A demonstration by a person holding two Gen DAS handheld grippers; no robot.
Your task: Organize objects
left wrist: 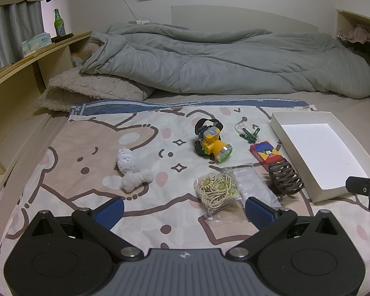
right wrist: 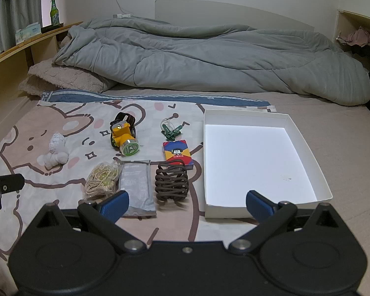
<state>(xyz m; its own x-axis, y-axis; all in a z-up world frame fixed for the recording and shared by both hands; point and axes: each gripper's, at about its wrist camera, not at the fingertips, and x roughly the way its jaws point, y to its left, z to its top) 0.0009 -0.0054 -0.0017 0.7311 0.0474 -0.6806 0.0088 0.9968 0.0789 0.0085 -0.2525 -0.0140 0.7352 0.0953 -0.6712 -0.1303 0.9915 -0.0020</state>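
Left wrist view: left gripper (left wrist: 183,212) hovers low over the bed, blue ribbed fingers (left wrist: 111,211) spread wide, nothing between them.
Right wrist view: right gripper (right wrist: 187,206) likewise, fingers (right wrist: 257,203) well apart and empty, poised at the near edge of the white box (right wrist: 259,162).
White box: shallow cardboard tray, smooth and bare inside, long axis running from the near edge of the bed toward the quilt; it sits right of all the small things.
Headlamp (left wrist: 211,141): yellow plastic body, black strap looped behind, green-rimmed lens pointing toward the near edge, slightly right.
Hair claw (right wrist: 170,183): dark brown, ribbed open coil shape, long axis toward the quilt, just beside the box's left wall.
Card box (right wrist: 177,154): red, blue and yellow carton, flat, lying just beyond the claw.
Grey pouch (right wrist: 137,187): matte flat packet, long axis toward the quilt, left of the claw.
Bag of cord (left wrist: 218,191): clear crinkled plastic, cream elastic loops with pale green beads, touching the pouch.
Green clips (right wrist: 171,132): small plastic pegs with a white loop, farthest back.
White cloth bundle (left wrist: 133,170): knotted, crinkly fabric, well apart toward the left edge.
Sheet (left wrist: 86,148): cartoon bear print, under everything.
Quilt (right wrist: 209,56): grey, rumpled across the far side.
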